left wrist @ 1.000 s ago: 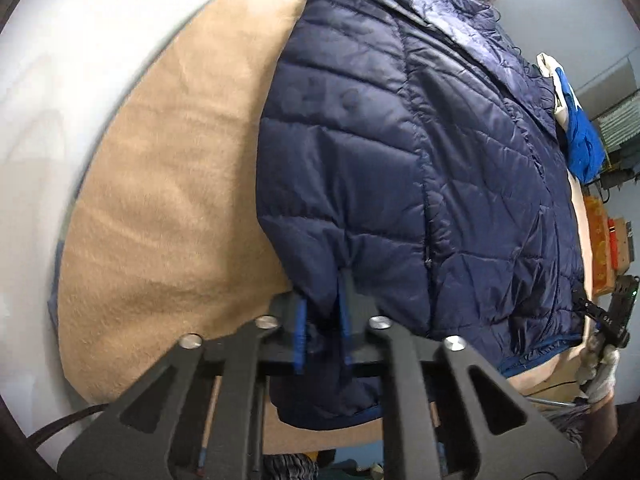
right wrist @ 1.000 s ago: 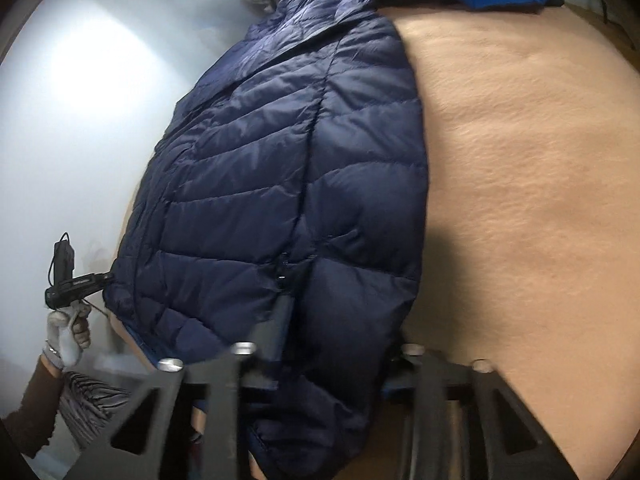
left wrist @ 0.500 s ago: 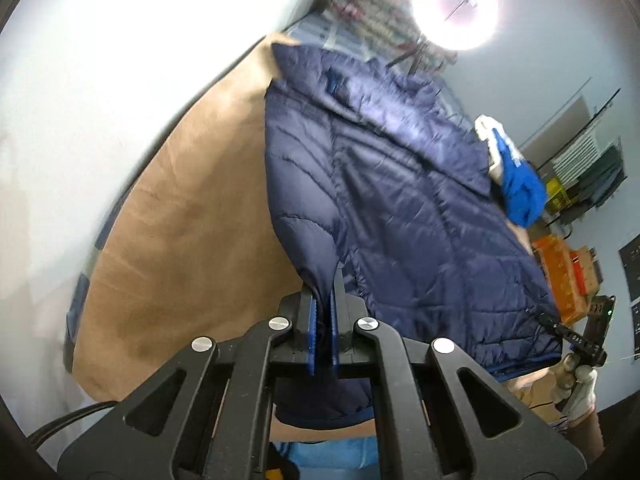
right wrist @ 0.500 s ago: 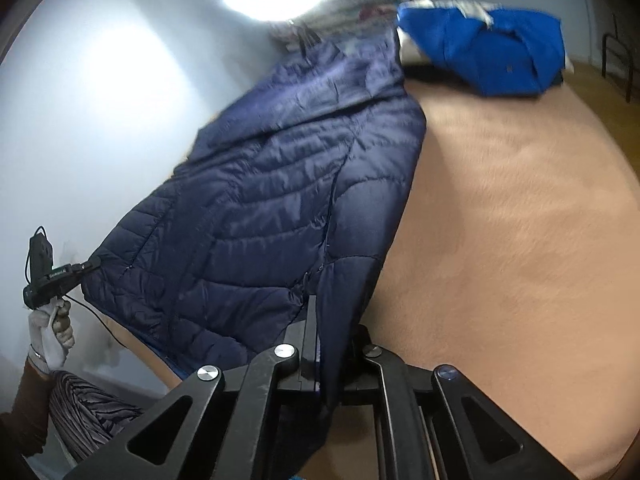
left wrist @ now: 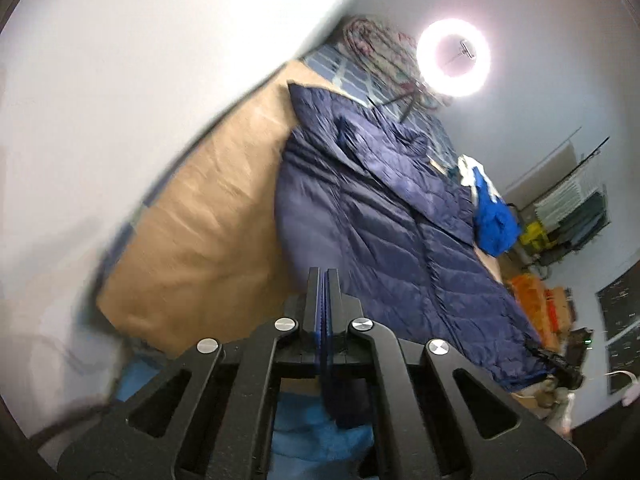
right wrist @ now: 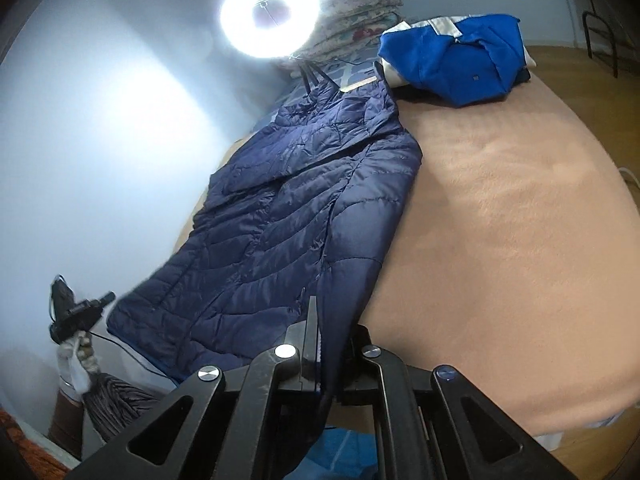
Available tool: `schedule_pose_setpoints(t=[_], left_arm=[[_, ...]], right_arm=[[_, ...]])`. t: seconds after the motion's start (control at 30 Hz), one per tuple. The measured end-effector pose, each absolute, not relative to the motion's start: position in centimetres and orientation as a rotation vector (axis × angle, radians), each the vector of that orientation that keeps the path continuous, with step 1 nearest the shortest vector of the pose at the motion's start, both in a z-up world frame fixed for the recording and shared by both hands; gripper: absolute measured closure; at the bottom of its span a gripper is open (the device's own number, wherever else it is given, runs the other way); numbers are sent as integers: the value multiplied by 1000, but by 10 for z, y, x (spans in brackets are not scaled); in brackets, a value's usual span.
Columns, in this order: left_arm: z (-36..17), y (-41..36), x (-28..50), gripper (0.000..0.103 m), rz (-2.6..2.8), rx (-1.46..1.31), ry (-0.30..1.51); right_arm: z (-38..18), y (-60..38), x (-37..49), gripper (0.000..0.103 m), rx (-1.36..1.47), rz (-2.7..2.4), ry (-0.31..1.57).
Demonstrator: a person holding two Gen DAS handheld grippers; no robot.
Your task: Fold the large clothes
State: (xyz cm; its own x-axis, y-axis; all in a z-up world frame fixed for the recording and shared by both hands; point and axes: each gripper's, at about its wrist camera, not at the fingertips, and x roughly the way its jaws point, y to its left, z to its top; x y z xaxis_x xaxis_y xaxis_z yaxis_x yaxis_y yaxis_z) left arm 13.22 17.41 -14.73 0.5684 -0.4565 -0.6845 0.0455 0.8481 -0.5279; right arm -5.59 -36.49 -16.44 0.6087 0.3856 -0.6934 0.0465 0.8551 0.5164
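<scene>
Both grippers clamp the near hem of the navy puffer jacket and hold it up off the bed.

Closest to me, the left gripper (left wrist: 323, 280) has its jaws pressed together on one hem corner of the navy puffer jacket (left wrist: 384, 248), and the right gripper (right wrist: 324, 320) is closed on the other corner, fabric hanging down between its fingers. From there the jacket slopes away, its far end resting on the tan blanket (right wrist: 500, 220). Beyond its collar lies a folded blue garment (right wrist: 452, 60), then a stack of floral bedding (right wrist: 356, 20), and a lit ring light (right wrist: 270, 18) by the wall.
</scene>
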Motion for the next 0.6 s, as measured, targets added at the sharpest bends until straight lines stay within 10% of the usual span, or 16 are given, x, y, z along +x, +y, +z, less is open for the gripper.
schedule_pose_setpoints(t=[0.27,0.3,0.4,0.6], left_arm=[[-166,146,190,101,-353,-406,1054],[-174,143,193,98,-365,-415,1088],[-197,140,197,42,-340,-441,1152],[-254,147,200,37,-288,-517,1312]], right_arm=[[-178,-350,-20,102,405,203,1003],[-178,-349,-23,101,393,204,1007],[-188,-352,-23,101,360,200,1041],[-212,-364,-29,93,372,205,1104]])
